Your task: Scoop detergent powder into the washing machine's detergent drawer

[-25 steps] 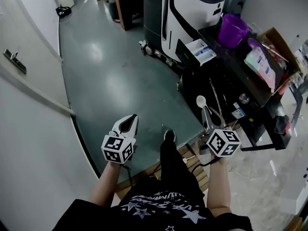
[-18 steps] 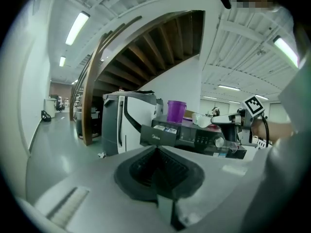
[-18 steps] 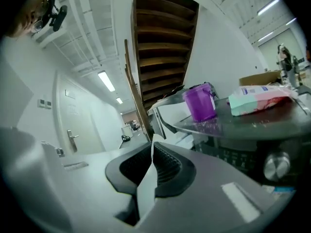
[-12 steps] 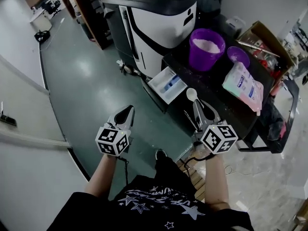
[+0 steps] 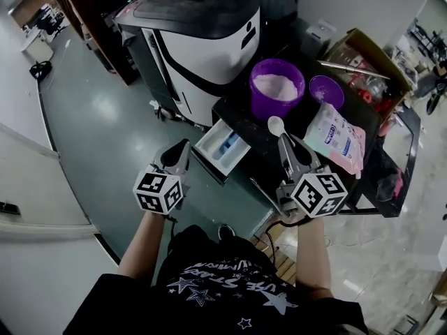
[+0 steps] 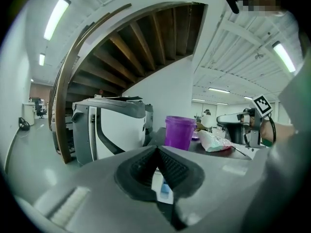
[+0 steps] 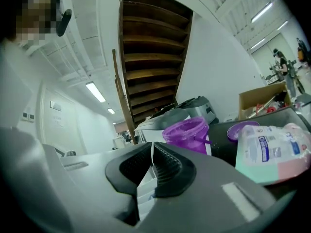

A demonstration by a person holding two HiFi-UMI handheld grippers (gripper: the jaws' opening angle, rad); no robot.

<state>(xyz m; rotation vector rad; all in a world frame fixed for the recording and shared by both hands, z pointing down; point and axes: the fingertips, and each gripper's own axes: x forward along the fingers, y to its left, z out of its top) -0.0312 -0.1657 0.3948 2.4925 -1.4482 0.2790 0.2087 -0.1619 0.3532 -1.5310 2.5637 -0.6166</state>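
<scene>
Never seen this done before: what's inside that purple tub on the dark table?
White powder lies inside the purple tub. It covers the bottom, so anything beneath cannot be seen. The white spoon in the right gripper is outside the tub.

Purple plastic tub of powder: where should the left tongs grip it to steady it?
Probably the near-left rim, from above, one jaw inside the wall: the purple plastic tub stands upright, open, likely too wide to span, and the round purple lid crowds its right.
</scene>
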